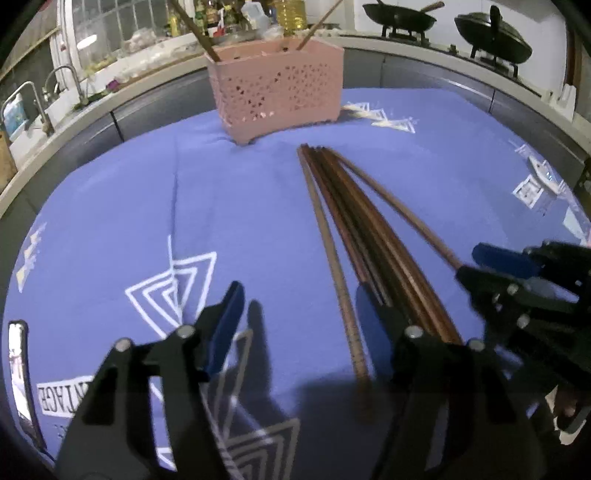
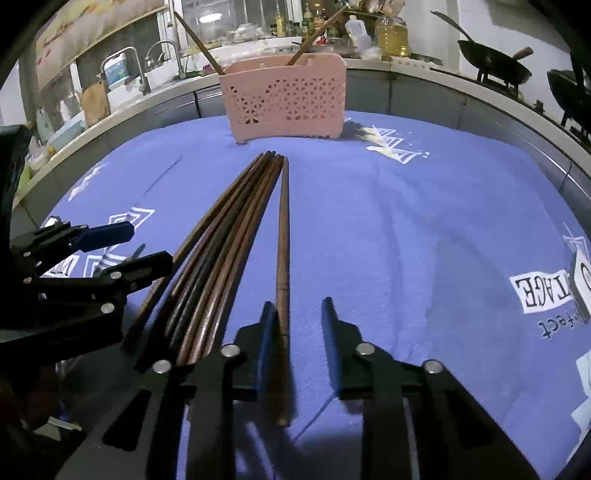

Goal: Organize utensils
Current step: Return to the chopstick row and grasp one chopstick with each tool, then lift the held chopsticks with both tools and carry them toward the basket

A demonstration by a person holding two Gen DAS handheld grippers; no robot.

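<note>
Several brown chopsticks (image 1: 354, 218) lie in a fan on the blue cloth, tips toward a pink perforated holder (image 1: 277, 90) that has two chopsticks standing in it. My left gripper (image 1: 299, 306) is open; one outlying chopstick (image 1: 332, 254) lies between its fingers, and the right finger rests against the bundle. In the right wrist view the bundle (image 2: 229, 236) lies left, the holder (image 2: 286, 98) is far. My right gripper (image 2: 299, 317) is open, low over the cloth, with a single chopstick (image 2: 283, 258) running between its fingers beside the left finger.
The blue cloth (image 1: 240, 206) with white prints covers the table. A grey counter curves behind with a sink and taps (image 2: 140, 70) at left, bottles in the middle, and black woks (image 1: 493, 35) on burners at right.
</note>
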